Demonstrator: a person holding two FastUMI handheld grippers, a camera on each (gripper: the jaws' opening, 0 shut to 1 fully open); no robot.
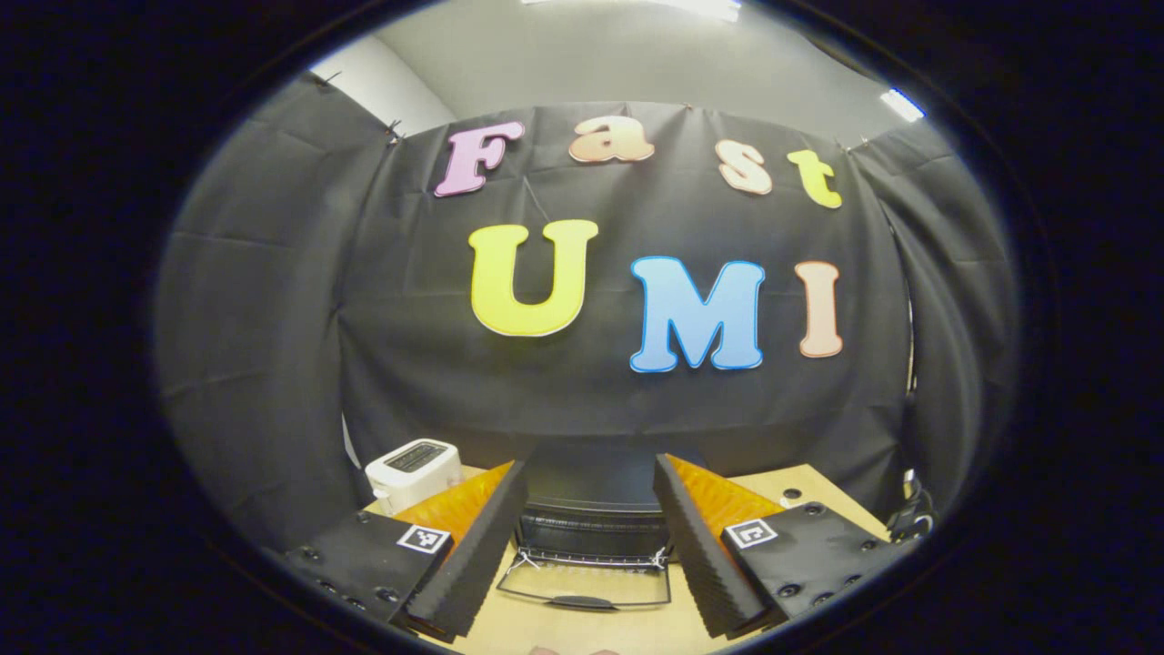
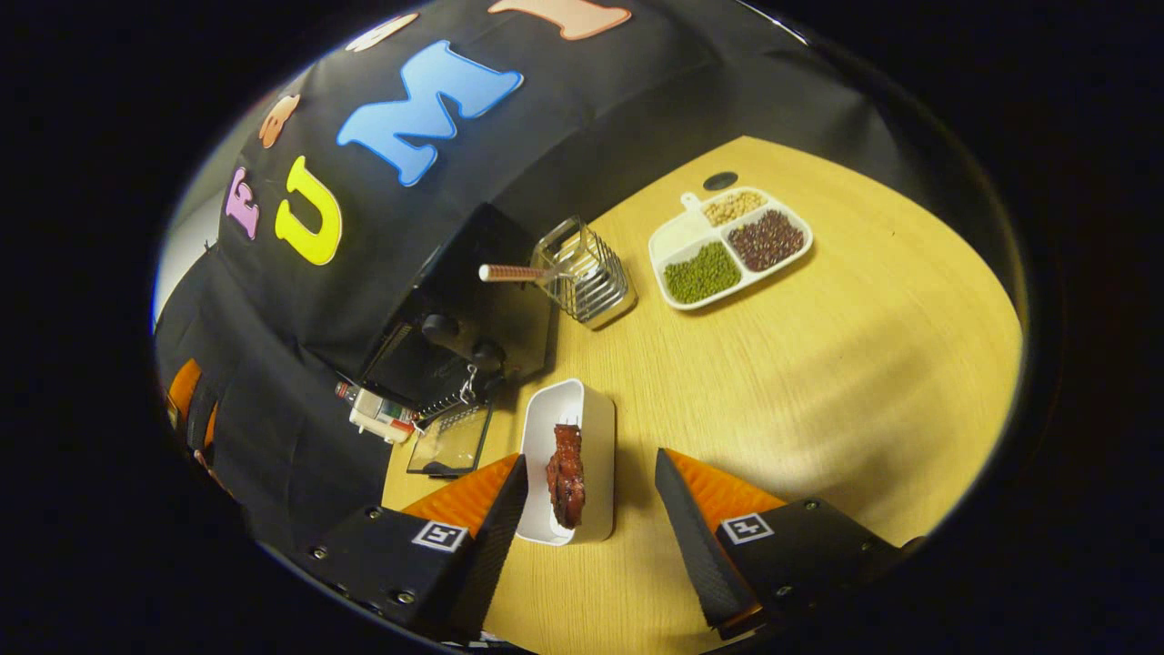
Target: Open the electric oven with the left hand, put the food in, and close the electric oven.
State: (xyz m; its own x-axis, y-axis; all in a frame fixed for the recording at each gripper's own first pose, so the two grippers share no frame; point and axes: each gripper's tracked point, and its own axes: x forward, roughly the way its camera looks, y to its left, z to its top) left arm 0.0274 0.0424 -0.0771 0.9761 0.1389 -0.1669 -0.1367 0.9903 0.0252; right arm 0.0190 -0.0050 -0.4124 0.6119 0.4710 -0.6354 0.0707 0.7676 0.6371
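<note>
The left gripper (image 1: 589, 546) is level, jaws wide and empty, with the electric oven (image 1: 591, 523) and its lowered door between them. The right gripper (image 2: 589, 528) tilts down, spread empty, around the white tray (image 2: 596, 428) holding the food (image 2: 566, 475).

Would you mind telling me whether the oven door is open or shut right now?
Open: the oven door lies folded down flat on the table in front of the oven, handle toward the camera.

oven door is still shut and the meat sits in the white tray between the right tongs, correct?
Not quite: the black electric oven's glass door already hangs open, as the right gripper view shows. The reddish-brown meat does lie in the white rectangular tray between the open right tongs.
</note>
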